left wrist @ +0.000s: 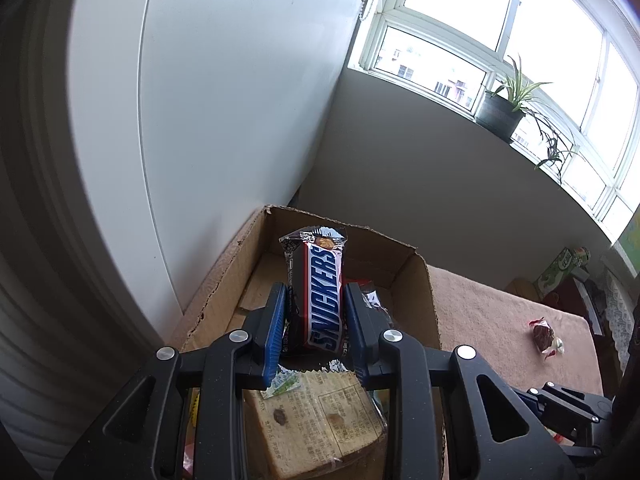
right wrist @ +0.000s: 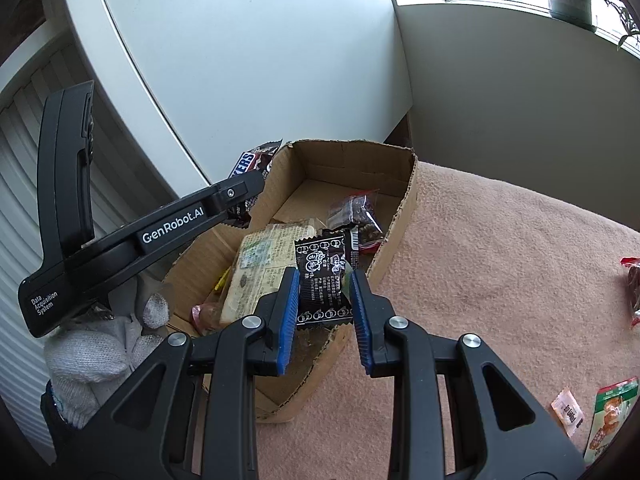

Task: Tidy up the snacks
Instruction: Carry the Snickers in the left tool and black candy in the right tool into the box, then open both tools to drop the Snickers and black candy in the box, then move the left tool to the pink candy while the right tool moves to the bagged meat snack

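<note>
A: Grippers: two are seen. A chocolate bar point(left wrist: 318, 300), brown with blue lettering, is clamped in the left gripper point(left wrist: 316, 322) above the cardboard box point(left wrist: 416, 276).

B: A black packet point(right wrist: 322, 280) with white print is pinched in the right gripper point(right wrist: 325, 312), over the box's near end.

A lived-in room at home, by the window.
Daylight pours through a white-framed window point(left wrist: 500, 40), a potted spider plant point(left wrist: 506, 110) sits on its sill, there's a pink cloth-covered table point(right wrist: 500, 260), and a torn cardboard box point(right wrist: 404, 208) at the table's wall-side edge.
</note>
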### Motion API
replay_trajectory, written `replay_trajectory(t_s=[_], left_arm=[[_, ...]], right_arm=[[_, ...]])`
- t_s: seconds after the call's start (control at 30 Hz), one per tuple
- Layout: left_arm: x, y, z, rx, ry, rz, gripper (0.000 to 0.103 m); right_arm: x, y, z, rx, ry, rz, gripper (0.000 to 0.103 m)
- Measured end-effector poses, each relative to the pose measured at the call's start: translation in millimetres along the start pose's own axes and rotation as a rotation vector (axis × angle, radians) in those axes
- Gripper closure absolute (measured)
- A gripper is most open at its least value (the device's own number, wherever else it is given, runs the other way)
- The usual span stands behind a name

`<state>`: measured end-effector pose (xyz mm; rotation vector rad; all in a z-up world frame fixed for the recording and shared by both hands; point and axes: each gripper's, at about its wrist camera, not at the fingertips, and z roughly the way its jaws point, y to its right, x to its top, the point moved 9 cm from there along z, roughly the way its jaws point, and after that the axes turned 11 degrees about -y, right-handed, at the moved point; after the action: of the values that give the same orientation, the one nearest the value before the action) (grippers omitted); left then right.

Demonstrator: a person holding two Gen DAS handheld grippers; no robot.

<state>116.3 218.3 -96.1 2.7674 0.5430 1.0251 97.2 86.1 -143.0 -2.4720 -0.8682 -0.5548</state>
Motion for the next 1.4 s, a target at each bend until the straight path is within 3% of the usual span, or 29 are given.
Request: replay_trajectory(t_s=[0.2, 0.27, 0.33, 0.83, 1.2, 1.4], left_arm=[[6, -7, 2, -0.003, -0.006, -0.024, 0.076], [5, -12, 3, 0.001, -0.011, -0.033, 0.072], [4, -13, 3, 0.000, -0.012, -0.040, 0.056], [6, 3, -11, -0.002, 0.025, -0.011, 0.055], [-5, 59, -19, -0.034, 0.041, 0.070, 0.052], [-23, 96, -18, -0.077, 0.022, 0.125, 0.051]], right_arm=[[-5, -11, 6, 0.007, -0.013, -0.047, 0.074], [-5, -12, 5, 0.003, 0.001, -0.054, 0.047], [-5, -12, 1, 0.005, 0.020, -0.054, 0.035], [-18, 23, -37, -0.074, 0.072, -0.056, 0.027], [-29, 85, -75, -0.133, 0.113, 0.028, 0.027], [-40, 144, -108, -0.183, 0.152, 0.120, 0.027]])
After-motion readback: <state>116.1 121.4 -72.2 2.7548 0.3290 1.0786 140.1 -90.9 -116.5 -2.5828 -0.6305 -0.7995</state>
